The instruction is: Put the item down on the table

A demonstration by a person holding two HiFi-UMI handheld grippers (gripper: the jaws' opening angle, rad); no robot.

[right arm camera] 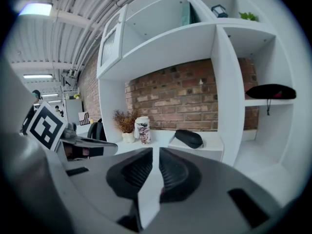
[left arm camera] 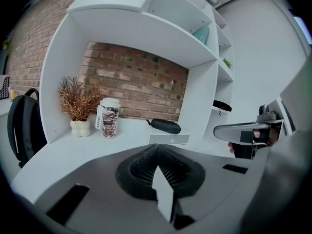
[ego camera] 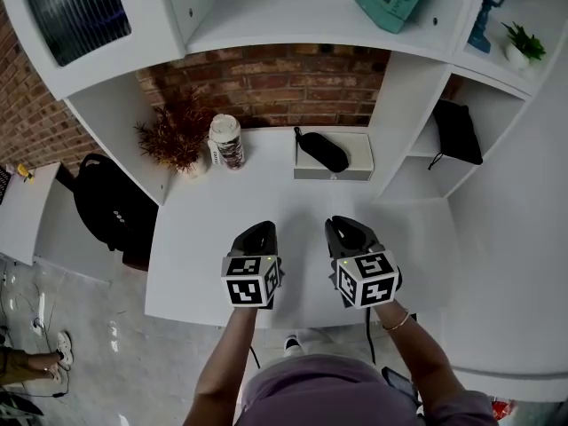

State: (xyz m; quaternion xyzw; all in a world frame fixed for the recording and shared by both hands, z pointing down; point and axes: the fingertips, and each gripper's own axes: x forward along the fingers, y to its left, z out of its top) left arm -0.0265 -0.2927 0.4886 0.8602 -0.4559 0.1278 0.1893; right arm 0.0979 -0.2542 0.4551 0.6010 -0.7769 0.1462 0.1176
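Legibly | cup (left arm camera: 110, 117) tag (left arm camera: 98, 121): "COFFEE" | cup upright on table (left arm camera: 63, 152)

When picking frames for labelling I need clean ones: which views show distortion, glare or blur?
Head view: evenly lit, sharp, the shelf unit edges bowed. Left gripper view: strong fisheye, dark corners, soft foreground, coffee cup crisp. Right gripper view: same fisheye, a ceiling lamp glaring upper left.

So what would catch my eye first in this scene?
Two hand-held tools, the left gripper and the right gripper, each marked with black-and-white squares, hover side by side over the white table. Behind them, against the brick wall, stand a dried plant, a coffee cup and a black case lying on a white box.
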